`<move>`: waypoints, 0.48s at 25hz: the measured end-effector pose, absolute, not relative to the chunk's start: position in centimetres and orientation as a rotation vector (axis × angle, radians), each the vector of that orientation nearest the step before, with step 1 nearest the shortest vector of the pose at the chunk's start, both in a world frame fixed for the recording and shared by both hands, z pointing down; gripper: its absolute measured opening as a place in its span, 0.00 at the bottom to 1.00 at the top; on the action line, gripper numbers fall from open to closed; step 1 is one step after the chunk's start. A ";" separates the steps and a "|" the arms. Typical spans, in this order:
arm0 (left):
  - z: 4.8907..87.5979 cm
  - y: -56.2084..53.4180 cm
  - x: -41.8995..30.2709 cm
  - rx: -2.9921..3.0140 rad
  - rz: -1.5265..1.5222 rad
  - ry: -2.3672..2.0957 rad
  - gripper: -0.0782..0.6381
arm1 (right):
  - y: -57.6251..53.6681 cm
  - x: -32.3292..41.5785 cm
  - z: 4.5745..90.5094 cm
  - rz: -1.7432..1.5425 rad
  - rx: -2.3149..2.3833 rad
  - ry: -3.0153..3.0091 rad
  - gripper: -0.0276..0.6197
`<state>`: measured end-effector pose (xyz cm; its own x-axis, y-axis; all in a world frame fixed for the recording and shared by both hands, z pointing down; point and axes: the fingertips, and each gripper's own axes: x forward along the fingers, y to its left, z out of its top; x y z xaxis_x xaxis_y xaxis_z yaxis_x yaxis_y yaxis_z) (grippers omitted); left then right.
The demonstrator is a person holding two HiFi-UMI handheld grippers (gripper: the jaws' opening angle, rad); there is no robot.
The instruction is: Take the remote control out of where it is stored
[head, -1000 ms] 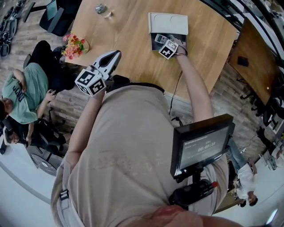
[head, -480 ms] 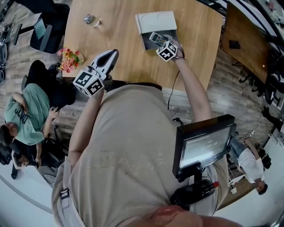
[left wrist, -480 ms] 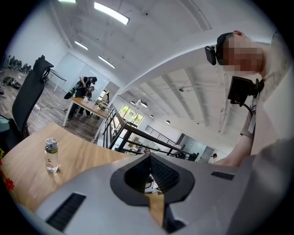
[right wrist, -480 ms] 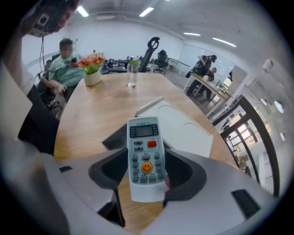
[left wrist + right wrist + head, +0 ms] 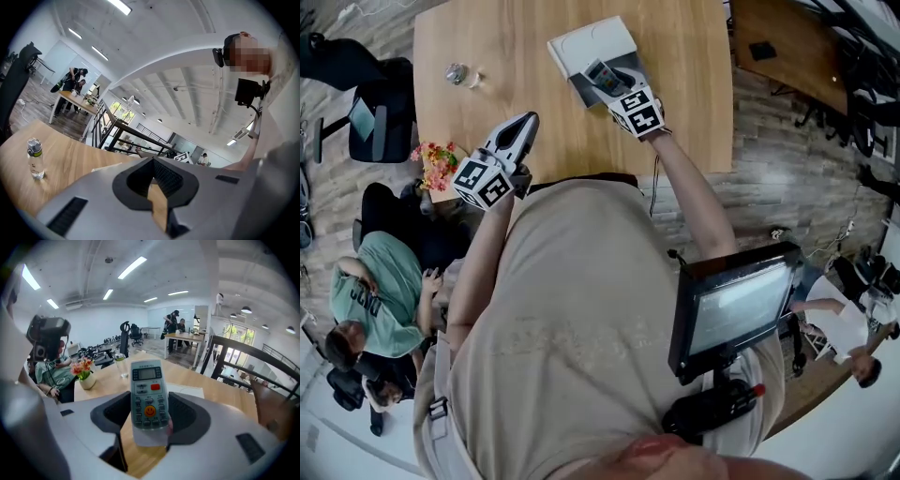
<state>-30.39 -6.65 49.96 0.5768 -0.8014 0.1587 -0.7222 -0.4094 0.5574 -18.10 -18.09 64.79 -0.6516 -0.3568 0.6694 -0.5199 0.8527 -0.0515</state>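
While the person stands at the wooden table (image 5: 506, 56), a small screen (image 5: 731, 309) hangs at the chest, closest to the head camera. A bit farther out, the left claw (image 5: 528, 125) is up in the air by the near edge of the table. Its two jaws look pressed together with nothing in them, though a thin slit shows lower down between them. Farther on, the right claw (image 5: 149, 417) is clamped on the lower part of the remote control (image 5: 149, 397), with one jaw on each side. The remote stands up in the air above the table, and its buttons face the claw's camera. Just behind it lies a white box (image 5: 591, 42) with a dark part next to it. Off to the left, a pot of flowers (image 5: 436, 161) sits at the table's edge, and a clear bottle (image 5: 456, 73) stands farther back.
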 end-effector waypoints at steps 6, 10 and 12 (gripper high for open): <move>48.7 -7.4 -29.7 2.293 -0.164 -1.128 0.12 | -16.9 -17.6 58.2 0.389 0.785 -2.466 0.44; 48.2 -8.1 -30.1 2.311 -0.158 -1.085 0.12 | -16.6 -17.4 54.8 0.491 0.885 -2.535 0.44; 47.8 -8.3 -30.1 2.315 -0.159 -1.070 0.12 | -16.4 -17.1 52.9 0.529 0.928 -2.573 0.44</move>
